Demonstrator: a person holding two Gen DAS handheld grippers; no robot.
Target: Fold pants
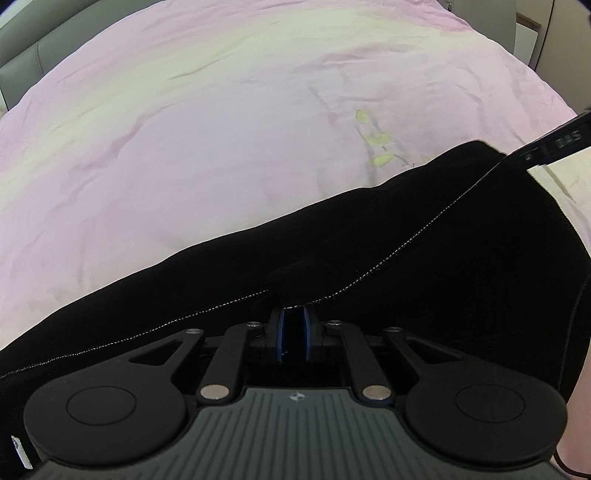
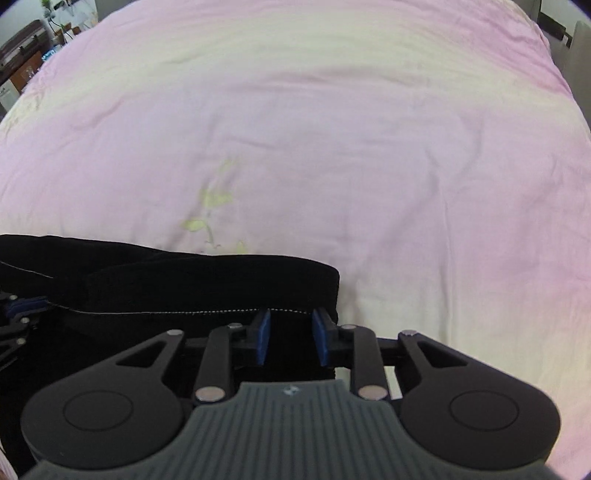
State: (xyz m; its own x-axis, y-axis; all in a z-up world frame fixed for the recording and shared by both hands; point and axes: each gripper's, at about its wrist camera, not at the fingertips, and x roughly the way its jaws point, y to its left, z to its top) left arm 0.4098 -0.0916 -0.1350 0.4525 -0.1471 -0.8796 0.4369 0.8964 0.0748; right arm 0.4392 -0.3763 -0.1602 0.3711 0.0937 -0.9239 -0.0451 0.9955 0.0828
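Black pants [image 1: 406, 258] with a white stitched seam lie along the near side of a pink and cream bed cover [image 1: 221, 129]. My left gripper [image 1: 294, 314] is shut on a bunched fold of the pants at the seam, its blue pads nearly together. The seam runs taut from there up to my right gripper [image 1: 554, 144] at the cloth's far corner. In the right wrist view, my right gripper [image 2: 291, 317] pinches the end edge of the pants [image 2: 166, 280], with black cloth filling the narrow gap between its blue pads. The left gripper [image 2: 22, 306] shows at the left edge.
The bed cover [image 2: 369, 147] stretches far beyond the pants, with a green leaf print [image 2: 210, 206] just past them. A grey padded headboard [image 1: 22, 48] is at one end. Dark furniture [image 2: 22, 48] and a cabinet [image 1: 532, 26] stand beyond the bed's edges.
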